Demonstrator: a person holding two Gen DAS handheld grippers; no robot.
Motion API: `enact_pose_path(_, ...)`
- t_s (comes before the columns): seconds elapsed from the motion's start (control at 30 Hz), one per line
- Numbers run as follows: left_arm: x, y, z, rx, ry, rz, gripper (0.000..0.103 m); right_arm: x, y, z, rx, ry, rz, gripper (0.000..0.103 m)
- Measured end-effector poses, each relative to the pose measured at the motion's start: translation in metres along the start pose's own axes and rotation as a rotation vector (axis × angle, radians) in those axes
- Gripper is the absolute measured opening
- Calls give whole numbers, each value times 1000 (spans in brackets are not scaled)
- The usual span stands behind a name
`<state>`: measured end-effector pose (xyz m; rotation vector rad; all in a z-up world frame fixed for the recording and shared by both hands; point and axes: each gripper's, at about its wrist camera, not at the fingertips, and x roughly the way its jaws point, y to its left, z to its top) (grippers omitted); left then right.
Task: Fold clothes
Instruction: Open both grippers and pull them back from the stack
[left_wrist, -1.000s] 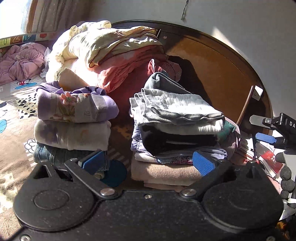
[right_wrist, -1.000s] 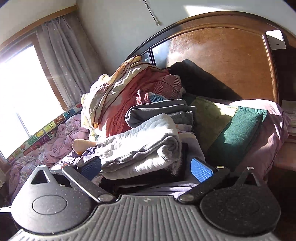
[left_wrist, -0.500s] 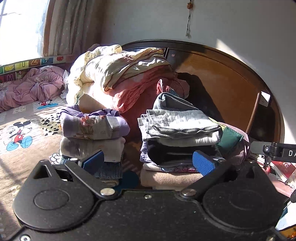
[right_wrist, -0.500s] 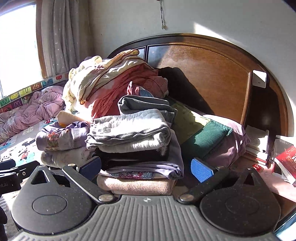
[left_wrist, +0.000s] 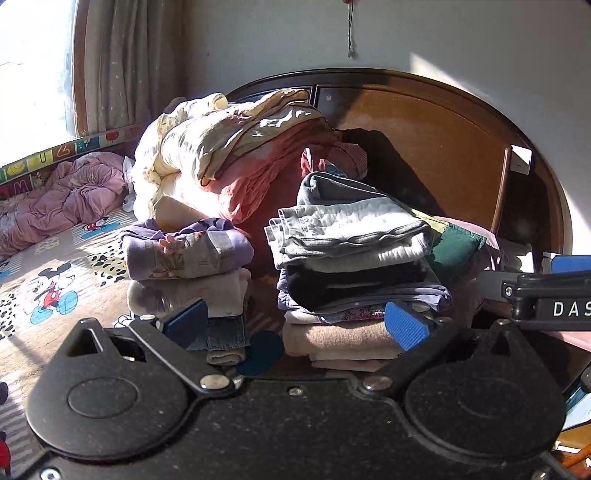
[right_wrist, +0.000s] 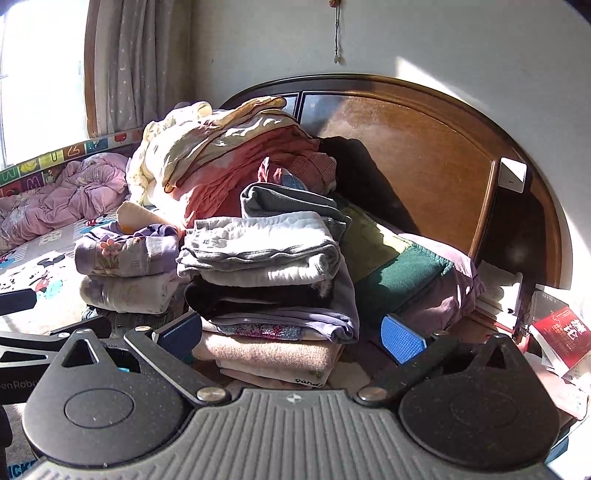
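meanwhile both grippers, left (left_wrist: 295, 325) and right (right_wrist: 291, 334), hover empty, jaws wide open, facing two folded stacks (left_wrist: 351, 258) on the bed (left_wrist: 55, 280).

Home bedroom: wooden headboard (right_wrist: 424, 155), curtain (right_wrist: 144, 62), bedsheet (left_wrist: 55, 280)

Glossy brown wooden headboard (right_wrist: 424, 155) behind soft quilted grey cloth (right_wrist: 258, 240); claw pads (right_wrist: 402, 338) of textured blue rubber.

Two folded stacks at frame centre: short stack (left_wrist: 188, 273) left, tall stack (left_wrist: 354, 266) right, apart; bedding heap (left_wrist: 236, 147) behind both; headboard (left_wrist: 436, 147) upper right; quilt (left_wrist: 62, 195) far left; books (right_wrist: 554, 332) lower right.
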<state>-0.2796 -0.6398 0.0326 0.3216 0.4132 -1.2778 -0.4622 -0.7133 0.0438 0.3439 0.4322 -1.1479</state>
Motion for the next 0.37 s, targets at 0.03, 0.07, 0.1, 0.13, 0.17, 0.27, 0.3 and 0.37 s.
enact_pose_path(0.03, 1, 1, 0, -7, 4, -3, 103, 0, 1, 0, 2, 4, 3, 102)
enact_pose_path(0.07, 2, 1, 0, -13, 8, -8, 103, 0, 1, -1, 4, 7, 3, 102)
enact_pose_path(0.1, 3, 2, -1, -18, 11, -13, 103, 1, 2, -1, 5, 11, 3, 102)
enact_pose_path(0.13, 4, 3, -1, -24, 15, -18, 103, 1, 2, -1, 5, 13, 5, 102)
enact_pose_path(0.17, 5, 4, -1, -29, 18, -21, 103, 1, 2, -2, 5, 16, 7, 102)
enact_pose_path(0.27, 6, 6, -2, -40, 17, -25, 103, 2, 4, -2, 2, 20, 7, 102)
enact_pose_path(0.3, 7, 7, -2, -45, 14, -26, 103, 2, 5, -3, 1, 19, 7, 102)
enact_pose_path(0.37, 7, 7, -2, -49, 9, -36, 102, 3, 6, -3, -3, 22, 5, 102)
